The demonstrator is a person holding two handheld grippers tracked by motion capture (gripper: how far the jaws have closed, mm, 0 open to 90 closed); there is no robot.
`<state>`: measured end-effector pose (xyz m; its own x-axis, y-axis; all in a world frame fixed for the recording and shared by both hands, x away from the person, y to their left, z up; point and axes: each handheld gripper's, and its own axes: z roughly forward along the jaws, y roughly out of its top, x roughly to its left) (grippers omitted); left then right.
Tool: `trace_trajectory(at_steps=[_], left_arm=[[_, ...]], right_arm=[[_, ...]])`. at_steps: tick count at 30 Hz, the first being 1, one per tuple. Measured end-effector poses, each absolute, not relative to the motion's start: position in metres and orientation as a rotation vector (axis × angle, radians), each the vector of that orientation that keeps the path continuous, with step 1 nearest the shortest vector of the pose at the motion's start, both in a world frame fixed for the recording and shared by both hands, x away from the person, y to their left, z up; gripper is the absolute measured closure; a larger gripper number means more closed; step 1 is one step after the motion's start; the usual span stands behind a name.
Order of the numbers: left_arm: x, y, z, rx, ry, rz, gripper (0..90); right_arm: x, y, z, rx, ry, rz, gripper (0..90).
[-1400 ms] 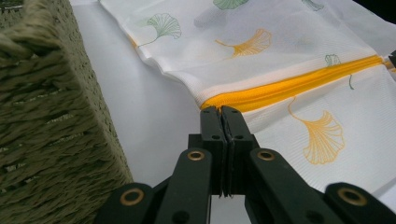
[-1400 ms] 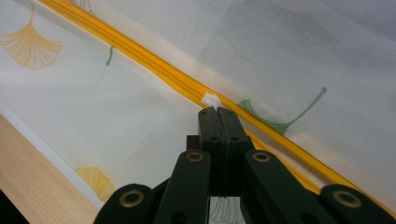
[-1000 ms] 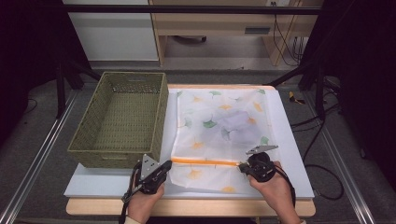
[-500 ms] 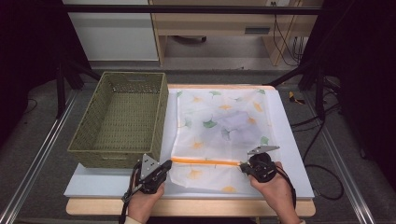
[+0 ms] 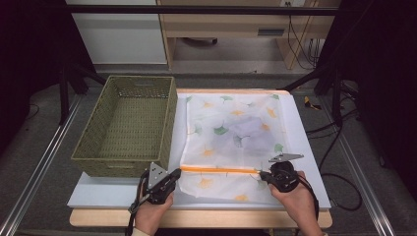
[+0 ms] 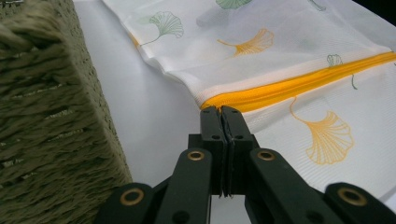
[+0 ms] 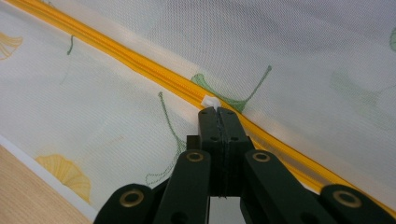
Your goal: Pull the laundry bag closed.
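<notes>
Two hand-held claws meet one mesh laundry bag (image 5: 231,140) printed with ginkgo leaves, lying flat on a white desk (image 5: 98,189). The bag's yellow zipper (image 5: 219,170) serves as the landmark, running across the bag's near part. Nearest the person, the left claw (image 5: 173,174) sits at the zipper's left end with its jaws pressed together on the fabric edge there, seen plainly in the left gripper view (image 6: 221,112). At the zipper's right end, the right claw (image 5: 262,175) is clamped on a small white zipper pull (image 7: 210,102). Beyond the zipper, something pale shows faintly through the mesh; what it is cannot be told. Left of the zipper and farther back stands an empty woven green basket (image 5: 93,140), just beside the bag. The step appears to be working the zipper: one claw anchors the end while the other would draw the pull along the track, keeping the fabric taut.
</notes>
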<state>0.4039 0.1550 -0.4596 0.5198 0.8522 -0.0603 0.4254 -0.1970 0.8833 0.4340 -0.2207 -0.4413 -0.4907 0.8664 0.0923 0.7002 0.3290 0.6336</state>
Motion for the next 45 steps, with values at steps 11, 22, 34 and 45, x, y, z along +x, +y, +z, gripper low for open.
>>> trace_trajectory(at_steps=[11, 22, 34, 45], left_arm=[[0.404, 0.155, -0.46, 1.823, 1.059, 0.567, 89.2], [0.401, 0.154, -0.46, 1.822, 1.053, 0.575, 89.2], [0.402, 0.155, -0.46, 1.822, 1.058, 0.576, 89.2], [0.402, 0.155, -0.46, 1.821, 1.06, 0.575, 89.3]], right_arm=[[0.431, -0.225, -0.44, 1.39, 2.297, 0.926, 90.0], [0.428, -0.234, -0.437, 1.402, 2.271, 0.933, 90.0], [0.426, -0.238, -0.437, 1.405, 2.265, 0.919, 90.0], [0.423, -0.242, -0.439, 1.42, 2.26, 0.912, 90.0]])
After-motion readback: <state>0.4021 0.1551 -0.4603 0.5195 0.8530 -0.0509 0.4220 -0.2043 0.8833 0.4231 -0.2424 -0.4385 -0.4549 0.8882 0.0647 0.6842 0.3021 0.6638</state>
